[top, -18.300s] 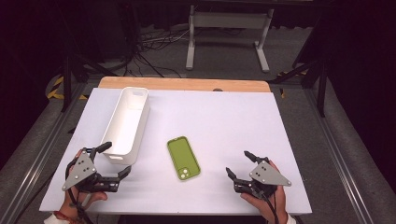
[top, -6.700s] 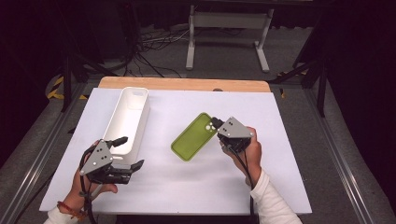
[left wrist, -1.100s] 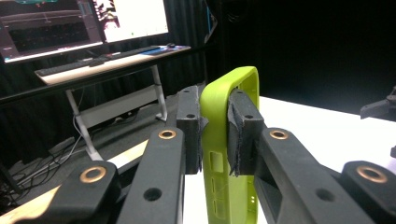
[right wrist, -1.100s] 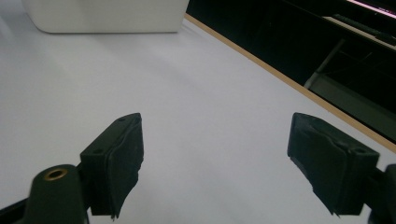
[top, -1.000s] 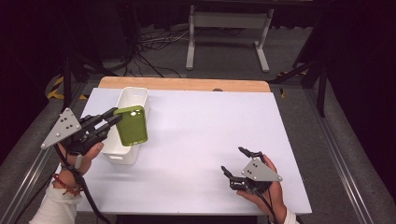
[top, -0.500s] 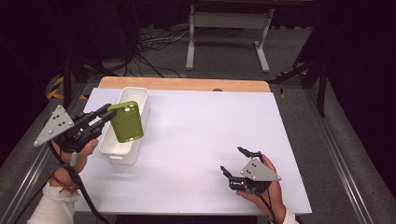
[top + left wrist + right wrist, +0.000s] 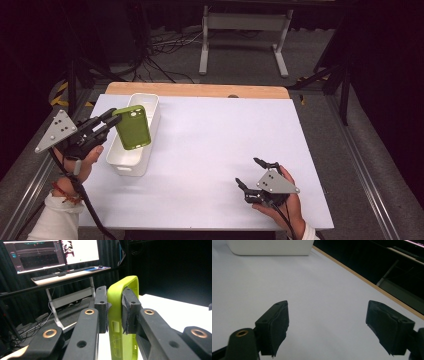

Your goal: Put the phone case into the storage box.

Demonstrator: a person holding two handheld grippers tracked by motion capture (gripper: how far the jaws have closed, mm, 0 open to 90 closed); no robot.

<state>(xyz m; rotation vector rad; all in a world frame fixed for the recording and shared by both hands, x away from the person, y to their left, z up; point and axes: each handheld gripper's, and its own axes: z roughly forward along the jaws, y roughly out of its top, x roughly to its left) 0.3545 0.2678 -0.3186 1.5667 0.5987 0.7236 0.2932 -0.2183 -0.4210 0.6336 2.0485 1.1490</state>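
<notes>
A green phone case (image 7: 133, 127) hangs upright over the long white bin (image 7: 135, 153) at the table's left side. My left gripper (image 7: 114, 120) is shut on the case's left edge and holds it in the air. In the left gripper view the case (image 7: 120, 322) stands edge-on, pinched between the two black pads (image 7: 102, 305). My right gripper (image 7: 251, 172) rests near the table's front right, held by a hand, with its jaws wide open. Between those jaws the right gripper view shows just bare white tabletop (image 7: 324, 300).
The white table (image 7: 220, 140) has a wooden strip (image 7: 197, 90) along its far edge. A metal stand (image 7: 242, 32) and cables lie on the floor beyond. Behind the case in the left gripper view is a desk with monitors (image 7: 50, 252). The bin's end (image 7: 269, 247) shows far off in the right gripper view.
My left gripper has carried the green case a little further back over the bin and turned it more upright. The right gripper has stayed where it was.
</notes>
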